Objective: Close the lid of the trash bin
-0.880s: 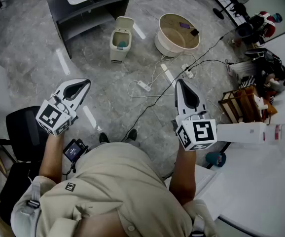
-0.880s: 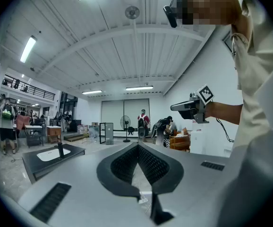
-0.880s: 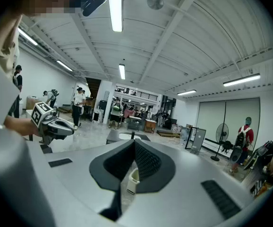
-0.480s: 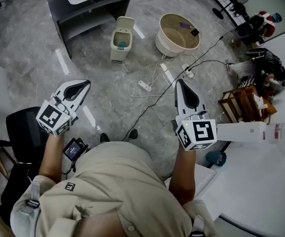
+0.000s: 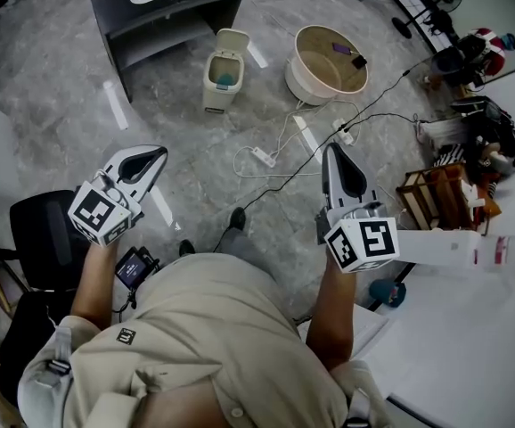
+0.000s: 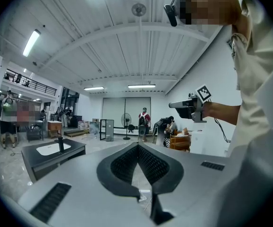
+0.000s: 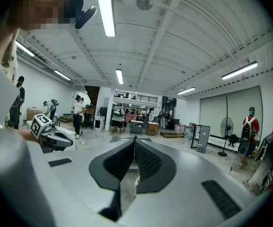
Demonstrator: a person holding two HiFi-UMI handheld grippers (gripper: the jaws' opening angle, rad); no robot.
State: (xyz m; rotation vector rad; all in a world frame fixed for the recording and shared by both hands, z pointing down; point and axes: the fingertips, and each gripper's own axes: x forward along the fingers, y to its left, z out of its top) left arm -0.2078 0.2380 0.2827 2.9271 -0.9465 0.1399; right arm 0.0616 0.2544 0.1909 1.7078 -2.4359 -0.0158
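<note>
The small cream trash bin (image 5: 221,79) stands on the grey floor far ahead, its lid (image 5: 232,41) tipped up and open, something teal inside. Both grippers are held at waist height, well short of the bin. My left gripper (image 5: 160,151) points toward it with jaws shut and empty; in the left gripper view the jaw tips of the left gripper (image 6: 137,146) meet. My right gripper (image 5: 329,147) is also shut on nothing, and the right gripper (image 7: 134,140) shows closed tips in its own view. Neither gripper view shows the bin.
A round beige tub (image 5: 304,78) sits right of the bin, a dark low table (image 5: 170,7) behind it. Power strips and cables (image 5: 262,157) trail across the floor between me and the bin. A black chair (image 5: 35,234) is at left, a wooden crate (image 5: 437,193) and white table (image 5: 480,337) at right.
The floor scene has slid slightly down and right in the head view, and one shoe has stepped forward. Both grippers stay shut and keep their pose.
</note>
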